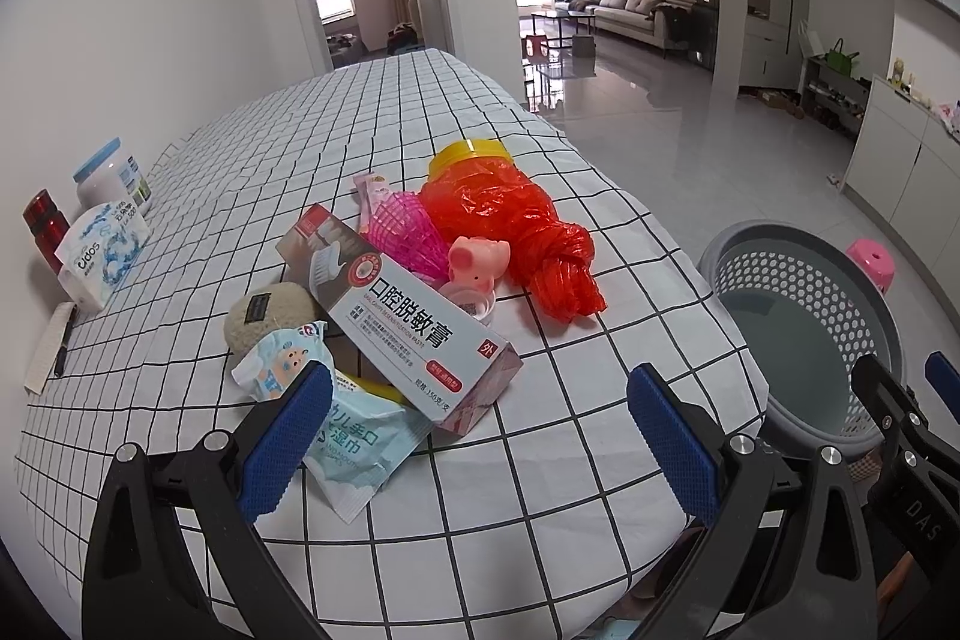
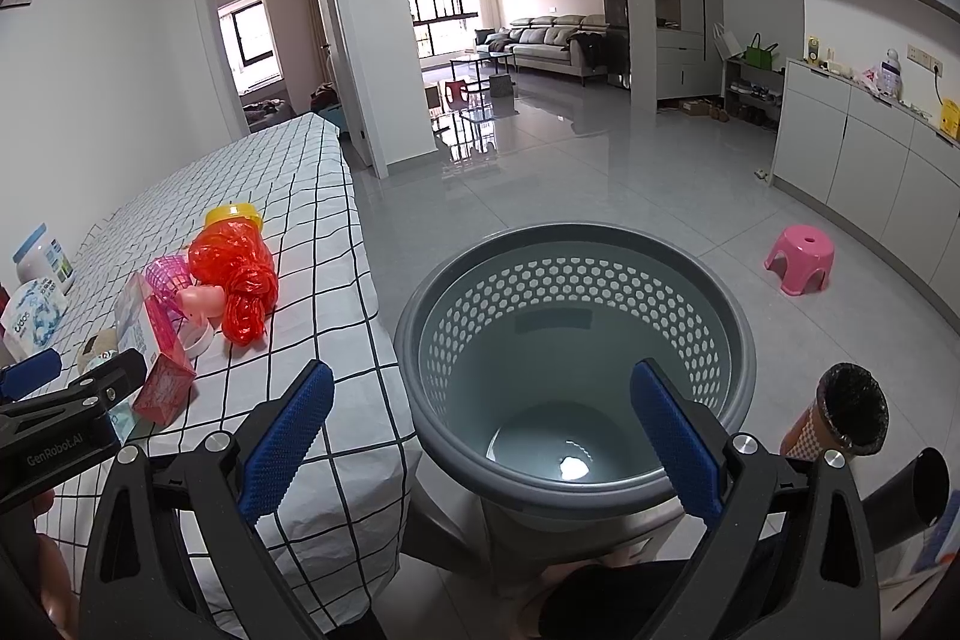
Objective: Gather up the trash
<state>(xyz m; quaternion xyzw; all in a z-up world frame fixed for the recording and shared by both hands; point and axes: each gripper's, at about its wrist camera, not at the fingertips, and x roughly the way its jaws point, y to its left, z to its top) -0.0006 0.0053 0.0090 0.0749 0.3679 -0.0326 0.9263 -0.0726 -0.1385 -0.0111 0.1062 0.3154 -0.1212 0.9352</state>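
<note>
Both our jaws stand wide and empty. Our left gripper (image 1: 480,430) hovers over the trash pile on the table (image 1: 540,490), nearest the toothpaste box (image 1: 414,322): light, stiff cardboard, so we'd pinch across its narrow sides. Our right gripper (image 2: 480,436) hangs over the basket (image 2: 570,340).

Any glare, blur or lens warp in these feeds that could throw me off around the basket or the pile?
Left wrist: sharp, strong fisheye bending the checked tablecloth lines; windows blown out, floor glossy with reflections. Right wrist: sharp too, a bright glare spot on the grey basket floor, rim warped by the lens; dark vignette in the corners of both views.
</note>
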